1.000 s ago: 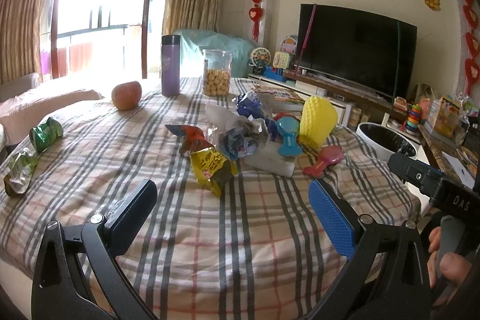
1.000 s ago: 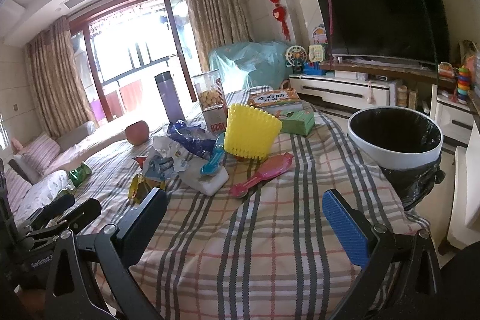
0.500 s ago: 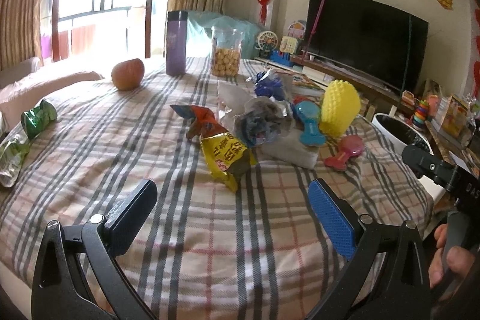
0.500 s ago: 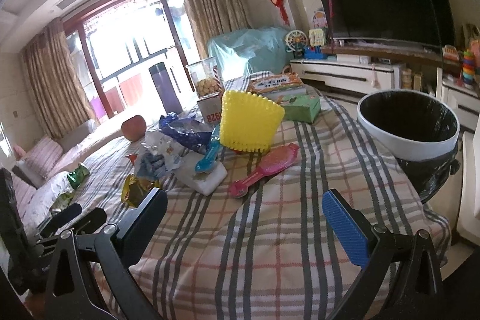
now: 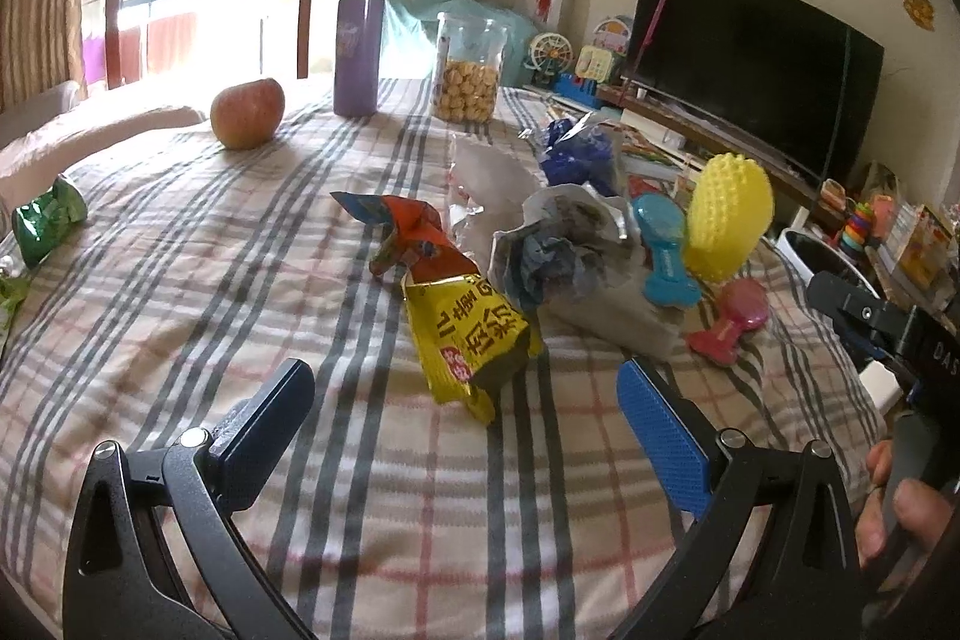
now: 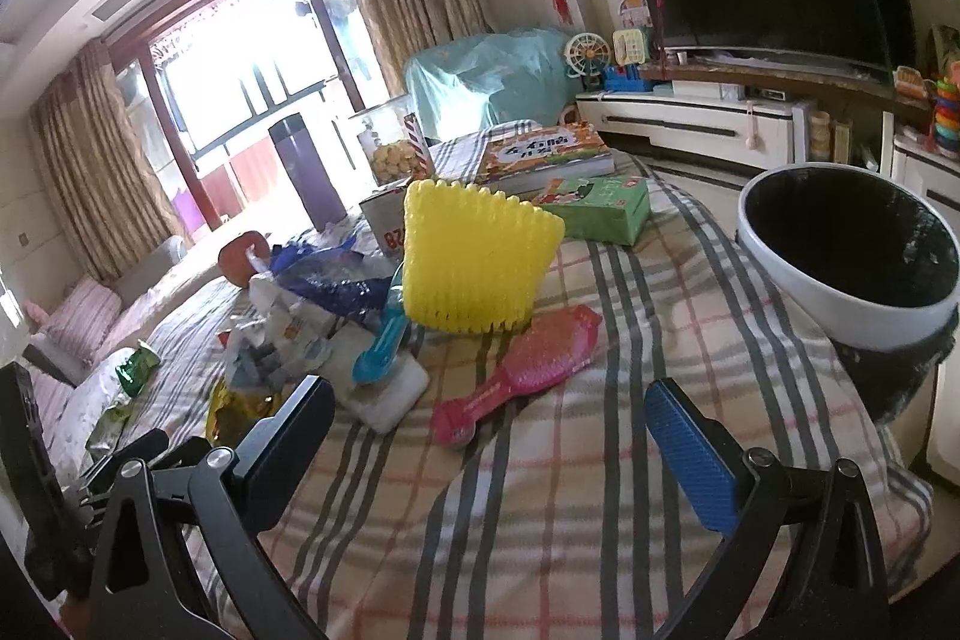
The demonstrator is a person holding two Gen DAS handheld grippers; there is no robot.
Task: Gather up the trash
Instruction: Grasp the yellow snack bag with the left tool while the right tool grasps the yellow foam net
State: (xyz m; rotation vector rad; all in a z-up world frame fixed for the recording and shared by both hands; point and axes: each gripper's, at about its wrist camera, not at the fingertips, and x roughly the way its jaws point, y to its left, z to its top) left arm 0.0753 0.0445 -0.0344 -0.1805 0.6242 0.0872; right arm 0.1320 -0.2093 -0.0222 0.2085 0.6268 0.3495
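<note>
since a second ago my left tongs (image 5: 462,403) have closed in on the yellow snack wrapper (image 5: 465,334), which now lies just ahead between the spread jaws, on the plaid cloth (image 5: 180,250). my right tongs (image 6: 489,427) hang spread too, holding nothing, with the bin (image 6: 852,262) ahead to their right. that wrapper looks light, crinkly and slick, so i'd pinch its near crumpled end. it carries black printed characters i can't read; a box (image 6: 390,226) behind shows "28".

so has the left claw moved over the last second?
Yes. The left claw moved forward toward the yellow snack wrapper, which sits nearer it.
</note>
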